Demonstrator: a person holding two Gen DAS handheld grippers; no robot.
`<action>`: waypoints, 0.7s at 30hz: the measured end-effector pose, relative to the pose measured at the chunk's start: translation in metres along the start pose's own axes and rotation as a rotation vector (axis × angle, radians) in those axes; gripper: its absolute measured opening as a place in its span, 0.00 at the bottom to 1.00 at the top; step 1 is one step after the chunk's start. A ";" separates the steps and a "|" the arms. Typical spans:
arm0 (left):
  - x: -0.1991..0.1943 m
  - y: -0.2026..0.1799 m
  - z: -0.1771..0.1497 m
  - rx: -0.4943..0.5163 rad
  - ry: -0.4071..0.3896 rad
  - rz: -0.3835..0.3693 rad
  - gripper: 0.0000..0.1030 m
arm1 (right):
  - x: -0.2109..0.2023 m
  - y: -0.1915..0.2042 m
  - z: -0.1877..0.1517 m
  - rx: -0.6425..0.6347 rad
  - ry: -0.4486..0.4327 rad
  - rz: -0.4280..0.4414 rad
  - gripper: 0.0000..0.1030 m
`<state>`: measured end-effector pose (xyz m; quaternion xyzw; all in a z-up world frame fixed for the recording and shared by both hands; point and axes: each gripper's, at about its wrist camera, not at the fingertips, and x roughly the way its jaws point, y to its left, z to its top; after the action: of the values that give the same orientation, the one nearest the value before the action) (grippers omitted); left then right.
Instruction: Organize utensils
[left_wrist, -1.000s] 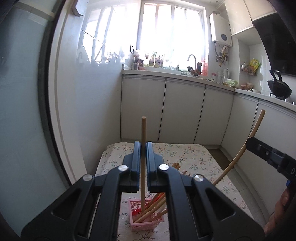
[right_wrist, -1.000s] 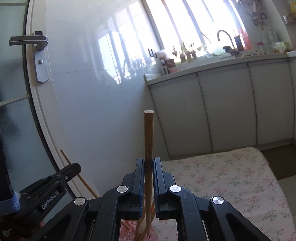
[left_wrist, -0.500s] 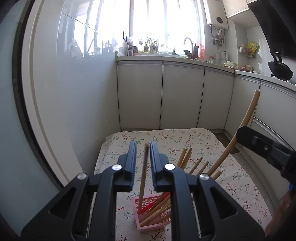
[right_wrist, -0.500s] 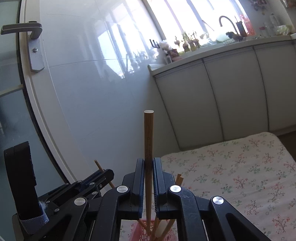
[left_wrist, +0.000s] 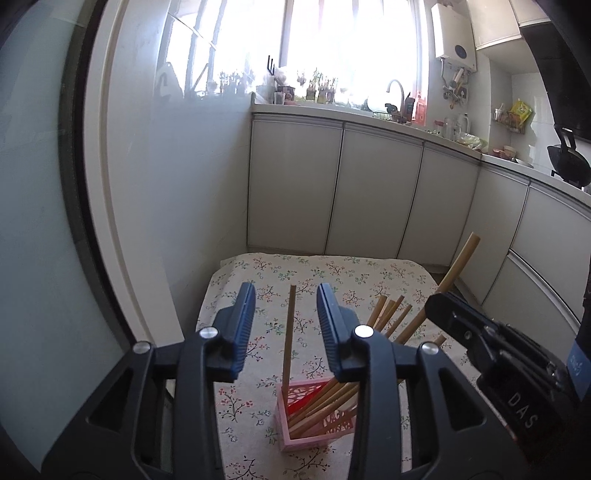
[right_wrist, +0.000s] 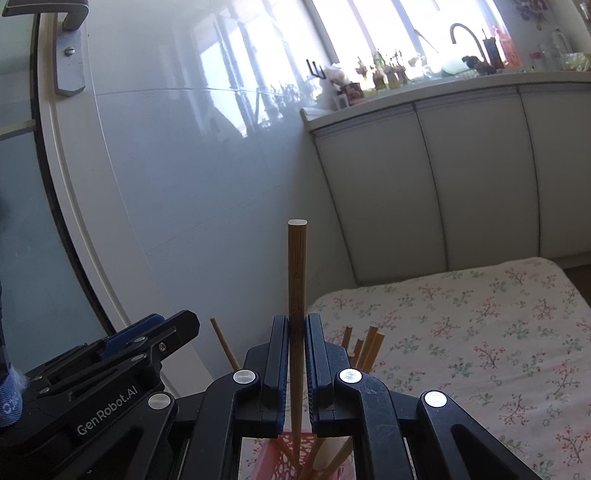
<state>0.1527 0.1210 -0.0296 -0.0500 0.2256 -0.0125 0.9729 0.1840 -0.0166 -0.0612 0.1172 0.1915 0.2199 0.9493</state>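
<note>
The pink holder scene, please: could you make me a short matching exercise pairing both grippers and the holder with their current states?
Column one:
1. left gripper
2. right gripper
3. pink holder
4. flowered cloth

Column two:
a. shut on a chopstick
b. spread over the table
c. open, an upright chopstick standing free between the fingers
d. holding several leaning chopsticks

Pairs: 1-c, 2-a, 3-d, 4-b
</note>
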 end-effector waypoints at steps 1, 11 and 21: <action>0.001 0.001 -0.001 -0.002 0.007 0.003 0.36 | 0.003 0.000 -0.002 -0.003 0.011 0.003 0.08; -0.008 -0.004 -0.002 -0.018 0.041 0.015 0.59 | -0.027 -0.005 0.010 -0.021 -0.010 -0.005 0.46; -0.046 -0.039 0.003 -0.060 0.088 -0.020 0.95 | -0.111 -0.027 0.029 -0.050 -0.022 -0.216 0.93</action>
<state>0.1124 0.0848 -0.0023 -0.0810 0.2679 -0.0174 0.9599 0.1137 -0.0956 -0.0084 0.0743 0.1871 0.1198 0.9722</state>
